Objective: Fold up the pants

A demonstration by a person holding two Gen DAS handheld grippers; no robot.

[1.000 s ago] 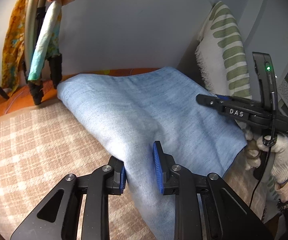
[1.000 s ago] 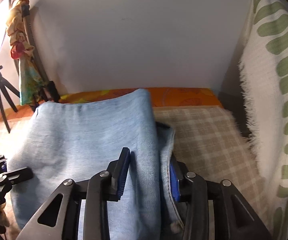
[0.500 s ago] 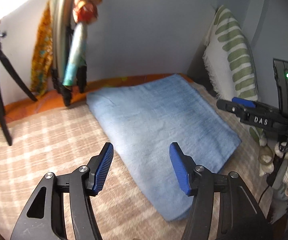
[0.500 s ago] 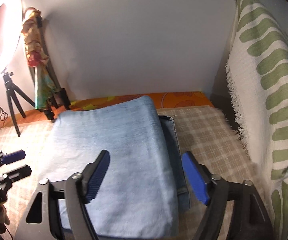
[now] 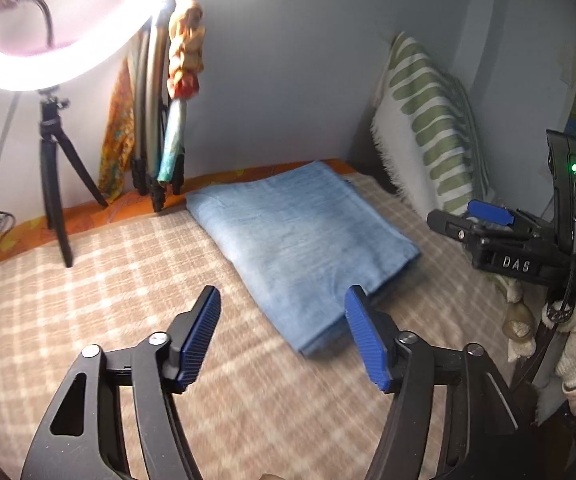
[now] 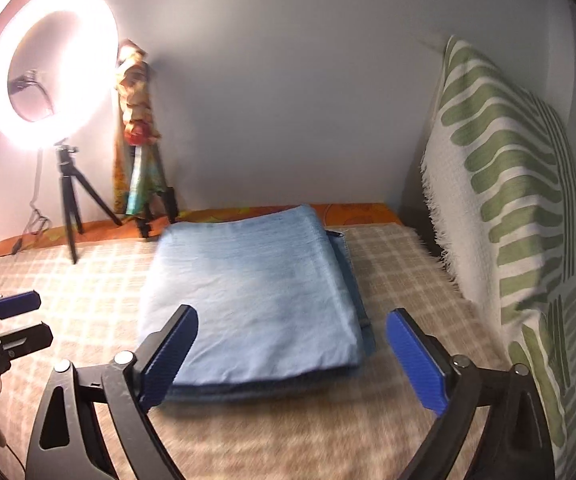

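Your pants are soft, matt, pale blue denim-like cloth with a fine weave, darker at the seamed edges. They lie on a fuzzy checked blanket of napped beige and cream cloth, over a smoother orange printed sheet along the far edge. The pillow has a coarse woven cover with a frayed fringe. Your left gripper and right gripper are matt black plastic with ribbed blue pads and shiny metal screws.
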